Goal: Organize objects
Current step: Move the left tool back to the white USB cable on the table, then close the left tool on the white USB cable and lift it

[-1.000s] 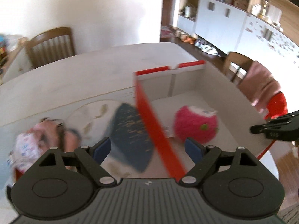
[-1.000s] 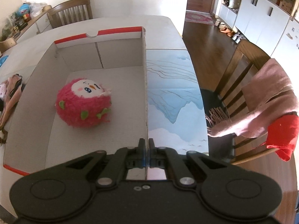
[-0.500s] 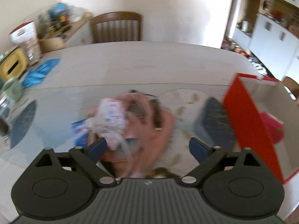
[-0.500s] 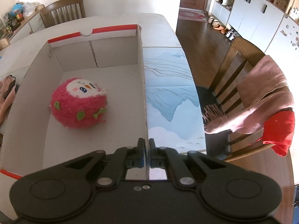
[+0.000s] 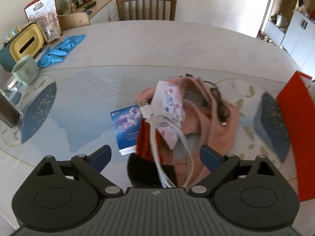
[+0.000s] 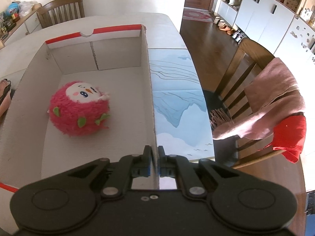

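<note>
Left gripper [image 5: 155,154]: jaws spread wide, having just opened further, nothing pinched. The white cable [image 5: 157,137] runs up between the blue pads [image 5: 101,154] without touching either.

Right gripper [image 6: 155,162]: clenched on the near end of the cardboard box [image 6: 118,72] right-hand wall, apparently steadying it. Pink plush toy [image 6: 78,110] already sits inside, at 10 o'clock from those tongs.

Remaining pile sits on the table [image 5: 157,45] at 12 to 1 o'clock of the left gripper, just ahead of the pads: pink bag [image 5: 216,122], printed white pouch [image 5: 169,110] on top of it, cable looped over both, blue card [image 5: 127,125] at 11 o'clock beside the pile, red cloth [image 5: 143,137] under the pouch edge.

Key relation: cable long axis runs roughly 12 to 6, in line with the tongs and crossways to their closing stroke, so closing here would likely catch it. Pouch lies 11 to 5, slightly skewed. The left hand is the near one; the right is busy on the box. Box red wall [image 5: 291,137] is at 3 o'clock in the left view.

Hard to read:
- Cable's lower end disappears under the gripper body.
- A dark object [image 5: 145,171] at the pile's near edge is cut off; can't identify it.
- Bag contents and the thin dark cord [image 5: 220,106] on it are blurred.
- The pile is barely visible from the right camera, just a sliver at the left edge.
</note>
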`<state>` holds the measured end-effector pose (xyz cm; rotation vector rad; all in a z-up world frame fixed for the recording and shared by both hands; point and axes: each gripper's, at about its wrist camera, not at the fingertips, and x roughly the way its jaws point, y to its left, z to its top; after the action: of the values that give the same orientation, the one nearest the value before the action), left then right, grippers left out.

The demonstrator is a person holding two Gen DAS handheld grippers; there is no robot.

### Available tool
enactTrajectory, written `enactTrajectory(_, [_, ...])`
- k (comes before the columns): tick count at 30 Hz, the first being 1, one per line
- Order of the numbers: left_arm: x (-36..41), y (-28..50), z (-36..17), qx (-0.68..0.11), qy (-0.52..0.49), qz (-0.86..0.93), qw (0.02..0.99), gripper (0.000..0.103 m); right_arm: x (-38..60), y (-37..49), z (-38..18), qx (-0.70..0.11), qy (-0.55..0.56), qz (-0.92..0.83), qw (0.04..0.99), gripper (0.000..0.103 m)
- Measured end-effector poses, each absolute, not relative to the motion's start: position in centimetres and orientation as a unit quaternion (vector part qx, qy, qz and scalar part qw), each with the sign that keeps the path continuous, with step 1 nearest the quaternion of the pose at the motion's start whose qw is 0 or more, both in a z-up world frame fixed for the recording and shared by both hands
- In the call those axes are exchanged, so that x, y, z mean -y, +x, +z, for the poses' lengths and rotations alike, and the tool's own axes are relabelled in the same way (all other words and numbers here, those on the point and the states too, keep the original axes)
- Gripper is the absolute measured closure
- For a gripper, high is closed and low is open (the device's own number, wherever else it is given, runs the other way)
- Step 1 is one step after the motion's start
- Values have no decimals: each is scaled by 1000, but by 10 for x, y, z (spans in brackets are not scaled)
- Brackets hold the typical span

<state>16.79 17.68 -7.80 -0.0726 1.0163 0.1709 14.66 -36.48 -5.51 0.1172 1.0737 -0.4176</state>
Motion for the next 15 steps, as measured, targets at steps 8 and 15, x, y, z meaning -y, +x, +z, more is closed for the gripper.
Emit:
enactTrajectory(8, [-187,180,-92,-493,-36,85,865,40,363,147,-56,-508,51,-206,835,96])
enactTrajectory(15, [-181,185,-99,-505,-7,86,859,69,362,147,-56,-507,52,-209,834,96])
